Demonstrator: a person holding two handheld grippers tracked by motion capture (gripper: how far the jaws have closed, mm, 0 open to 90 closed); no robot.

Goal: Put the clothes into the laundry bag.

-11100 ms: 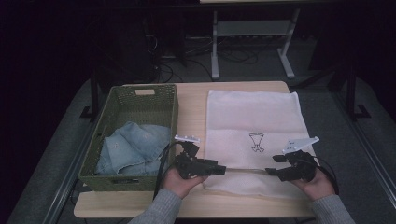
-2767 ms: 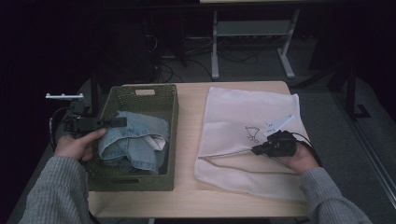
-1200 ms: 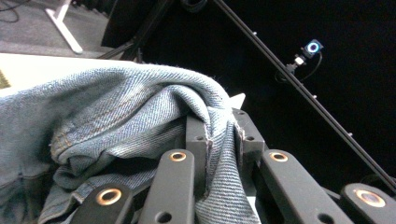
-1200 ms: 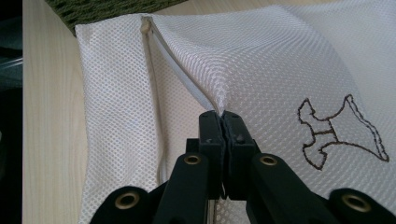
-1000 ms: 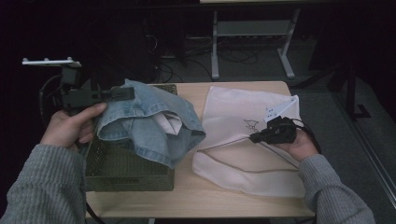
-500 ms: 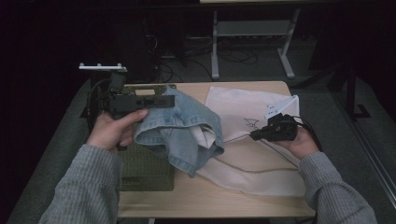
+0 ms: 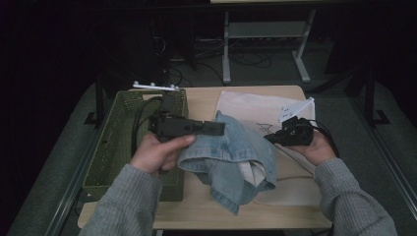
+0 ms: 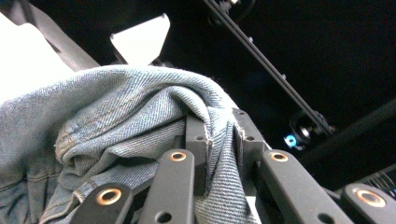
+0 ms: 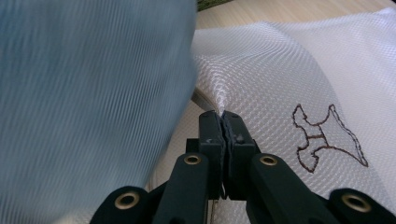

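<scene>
My left gripper (image 7: 219,129) is shut on a blue denim garment (image 7: 236,160) and holds it above the table, between the green basket (image 7: 116,147) and the white mesh bag (image 7: 255,109). In the left gripper view the denim (image 8: 116,121) is pinched between the jaws (image 8: 219,135). The cloth hangs down and drapes onto the bag's left part. My right gripper (image 7: 268,138) is shut on the upper layer of the mesh bag (image 9: 289,84) and lifts it at the bag's edge (image 9: 222,114). The blurred denim (image 9: 88,107) is at the left of the right gripper view.
The wooden table (image 7: 201,209) carries the basket at the left and the bag at the right. A dark embroidered mark (image 9: 327,135) is on the mesh. Metal frame legs (image 7: 226,54) and cables lie on the dark floor beyond.
My left gripper has carried the denim garment up out of the basket and rightward toward the bag. My right gripper has stayed shut on the mesh bag's edge.
</scene>
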